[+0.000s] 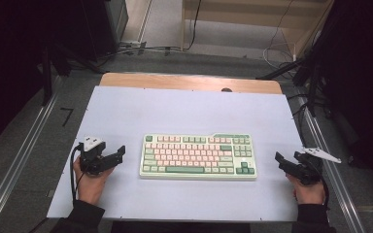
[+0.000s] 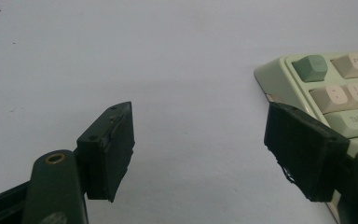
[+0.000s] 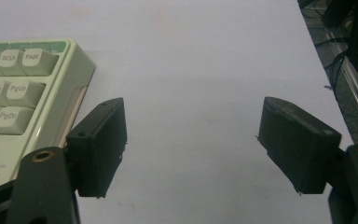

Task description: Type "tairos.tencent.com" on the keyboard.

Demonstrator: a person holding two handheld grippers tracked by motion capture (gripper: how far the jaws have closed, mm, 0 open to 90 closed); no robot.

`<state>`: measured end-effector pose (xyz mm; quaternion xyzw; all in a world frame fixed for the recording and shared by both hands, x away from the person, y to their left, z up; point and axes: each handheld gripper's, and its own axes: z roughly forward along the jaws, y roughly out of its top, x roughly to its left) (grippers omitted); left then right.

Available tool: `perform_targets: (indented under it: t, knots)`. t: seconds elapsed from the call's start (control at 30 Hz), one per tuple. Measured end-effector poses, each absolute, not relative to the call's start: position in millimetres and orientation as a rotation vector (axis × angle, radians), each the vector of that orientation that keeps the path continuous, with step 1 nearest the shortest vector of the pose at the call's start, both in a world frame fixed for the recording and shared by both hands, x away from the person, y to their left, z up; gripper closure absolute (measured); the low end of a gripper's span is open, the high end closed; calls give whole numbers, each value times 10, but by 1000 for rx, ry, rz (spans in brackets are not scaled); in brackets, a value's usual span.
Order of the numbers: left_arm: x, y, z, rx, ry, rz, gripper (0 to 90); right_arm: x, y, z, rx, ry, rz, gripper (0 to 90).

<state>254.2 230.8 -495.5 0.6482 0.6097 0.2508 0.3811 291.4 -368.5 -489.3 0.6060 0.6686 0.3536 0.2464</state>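
- The high view looks forward and down from above the counter (image 1: 126,111), far from the keyboard (image 1: 197,156).
- Each gripper view looks low and close along its claw, sharing one keyboard end with the high view.

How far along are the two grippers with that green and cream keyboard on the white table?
Nothing looks done yet. The green and cream keyboard lies flat and square in the middle of the white table, untouched. In hand: the left gripper and right gripper flank its two short ends, jaws open, holding nothing. Left to do: probably close in on the ends and grip or move it.
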Motion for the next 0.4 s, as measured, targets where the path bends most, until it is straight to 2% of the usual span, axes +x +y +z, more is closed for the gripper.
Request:
perform_targets:
  t: [0.4]
  knots:
    - [2557,2306,-4969,1657,1563,618,248,2934,-3664,-4920,1650,1846,948,187]
